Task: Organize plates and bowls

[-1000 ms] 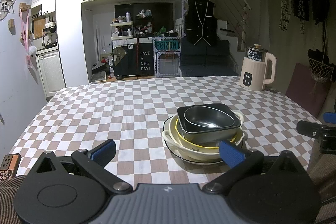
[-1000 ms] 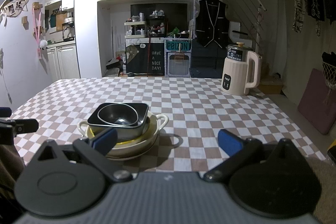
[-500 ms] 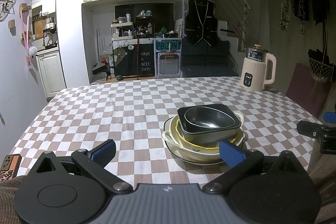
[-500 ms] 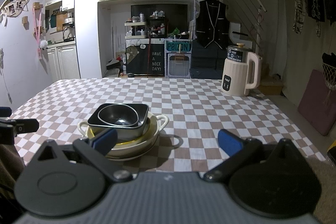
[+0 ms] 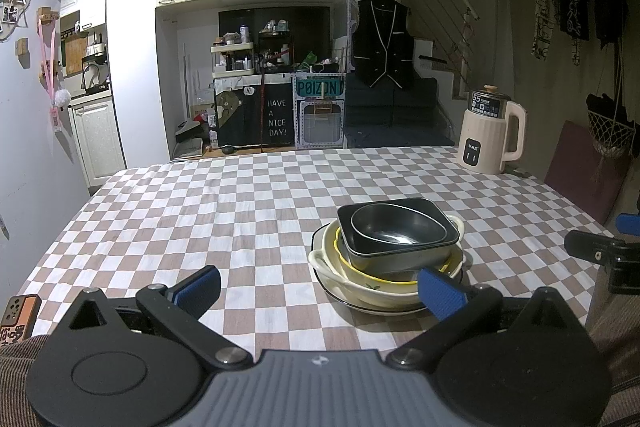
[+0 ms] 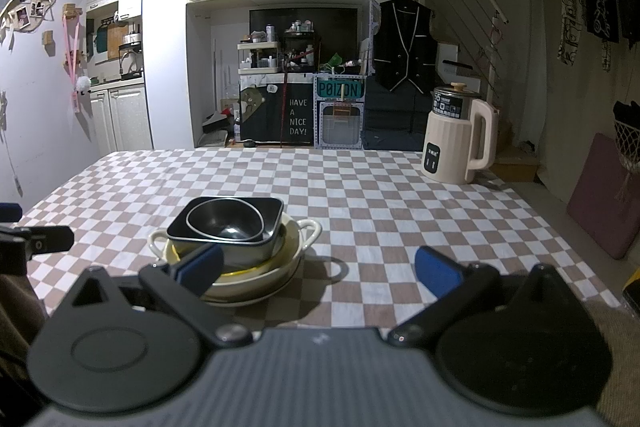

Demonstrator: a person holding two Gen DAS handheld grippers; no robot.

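A stack of dishes stands on the checkered table (image 5: 200, 211). A small dark bowl (image 5: 396, 227) sits in a dark square bowl (image 5: 404, 255), which sits in a yellow-rimmed bowl (image 5: 380, 277), a cream two-handled dish (image 5: 320, 261) and a plate at the bottom. The stack also shows in the right wrist view (image 6: 232, 227). My left gripper (image 5: 320, 291) is open and empty, near the table's front edge, left of the stack. My right gripper (image 6: 320, 267) is open and empty, right of the stack.
A cream electric kettle (image 5: 490, 131) stands at the far right of the table, also in the right wrist view (image 6: 460, 139). A phone (image 5: 18, 317) lies at the near left corner. A maroon cushion (image 6: 604, 195) leans beyond the table's right edge.
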